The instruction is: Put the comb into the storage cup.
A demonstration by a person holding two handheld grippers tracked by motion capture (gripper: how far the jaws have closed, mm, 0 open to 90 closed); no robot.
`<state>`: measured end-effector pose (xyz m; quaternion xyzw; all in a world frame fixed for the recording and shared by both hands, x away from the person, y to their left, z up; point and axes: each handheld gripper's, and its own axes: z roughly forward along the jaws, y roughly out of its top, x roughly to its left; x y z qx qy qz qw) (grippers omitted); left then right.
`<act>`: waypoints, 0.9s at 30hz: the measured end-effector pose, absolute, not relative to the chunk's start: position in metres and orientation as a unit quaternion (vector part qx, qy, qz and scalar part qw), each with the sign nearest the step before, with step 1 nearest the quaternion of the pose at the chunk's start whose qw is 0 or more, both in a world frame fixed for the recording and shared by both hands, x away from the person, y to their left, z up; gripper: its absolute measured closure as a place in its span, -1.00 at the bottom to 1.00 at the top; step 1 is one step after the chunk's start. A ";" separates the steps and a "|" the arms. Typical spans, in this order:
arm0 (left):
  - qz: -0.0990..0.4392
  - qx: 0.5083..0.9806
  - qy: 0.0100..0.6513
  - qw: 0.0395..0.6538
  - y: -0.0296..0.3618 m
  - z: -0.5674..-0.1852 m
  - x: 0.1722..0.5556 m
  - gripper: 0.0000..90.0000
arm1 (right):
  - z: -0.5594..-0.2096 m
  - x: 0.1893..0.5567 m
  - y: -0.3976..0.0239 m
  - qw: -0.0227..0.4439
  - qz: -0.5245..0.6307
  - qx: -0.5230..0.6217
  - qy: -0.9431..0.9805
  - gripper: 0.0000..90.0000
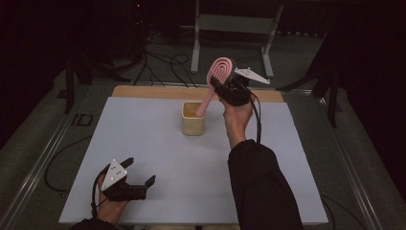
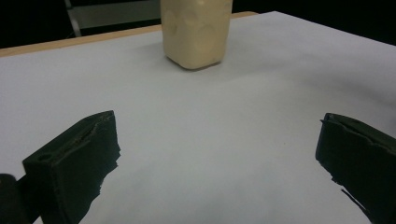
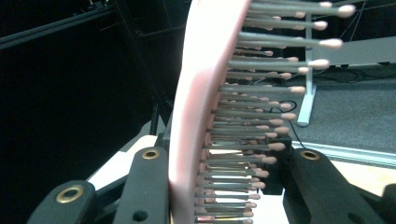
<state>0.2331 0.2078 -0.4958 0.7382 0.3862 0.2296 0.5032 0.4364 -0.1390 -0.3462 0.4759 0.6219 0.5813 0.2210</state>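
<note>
- Dark room all round, with cables on the floor and a grey metal stand [image 1: 234, 28] beyond the far edge of the white surface [image 1: 158, 143].
- Right hand-held gripper [image 1: 229, 87] is raised beside the cream cup [image 1: 193, 118], its jaws pressed onto the pink hairbrush [image 1: 214, 82] near the head; in the right gripper view one jaw lies on the brush's back and the other against the bristles [image 3: 252, 116].
- Hairbrush is tilted: its oval head is up and away from the cup, its handle slants down so that the tip is at the cup's open top. Whether the tip touches the rim I cannot tell.
- Head shows pink looped ridges on its back; the bristles are grey with pale pink tips.
- Cup is squarish, with soft dents in its wall, upright at the middle of the surface toward the far edge.
- Left hand-held gripper [image 1: 138, 178] lies well short of the cup at the near edge, jaws spread wide with nothing between them.
- Bare white surface lies between that gripper and the cup.
</note>
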 end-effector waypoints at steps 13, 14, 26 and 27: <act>0.230 0.738 0.385 0.504 0.208 -0.495 0.233 -1.00 | -0.353 0.438 -0.131 0.224 0.578 0.479 0.621 0.41; 0.230 0.738 0.386 0.504 0.208 -0.495 0.233 -1.00 | -0.353 0.438 -0.130 0.224 0.579 0.478 0.621 0.41; 0.229 0.739 0.385 0.503 0.207 -0.496 0.233 -1.00 | -0.358 0.439 -0.129 0.228 0.578 0.484 0.616 0.41; 0.229 0.739 0.385 0.503 0.207 -0.496 0.233 -1.00 | -0.358 0.439 -0.129 0.227 0.578 0.486 0.616 0.41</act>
